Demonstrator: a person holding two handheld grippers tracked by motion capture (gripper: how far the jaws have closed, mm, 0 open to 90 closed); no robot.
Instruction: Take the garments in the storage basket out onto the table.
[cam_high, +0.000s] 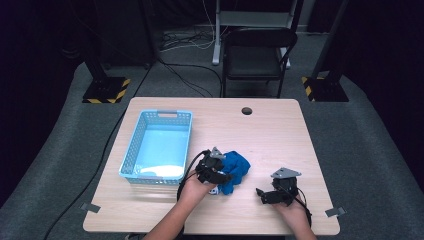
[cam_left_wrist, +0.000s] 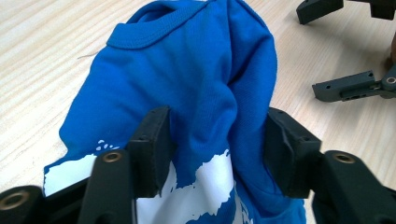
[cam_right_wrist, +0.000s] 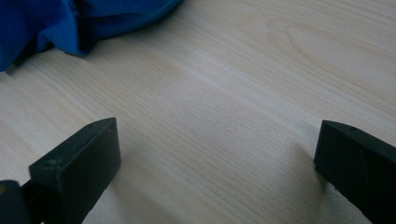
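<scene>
While the blue shirt (cam_high: 234, 170) lies bunched on the wooden table (cam_high: 270, 130), just right of the light-blue basket (cam_high: 159, 145), the basket holds nothing, so the putting-away seems barely begun. The left gripper (cam_left_wrist: 217, 144) straddles a fold of cloth, jaws partly apart, not clamping. The right gripper (cam_high: 270, 194) rests nearby, jaws wide over bare wood. Grey carpet, a black chair (cam_high: 256, 55) and trailing cables surround the table.
</scene>
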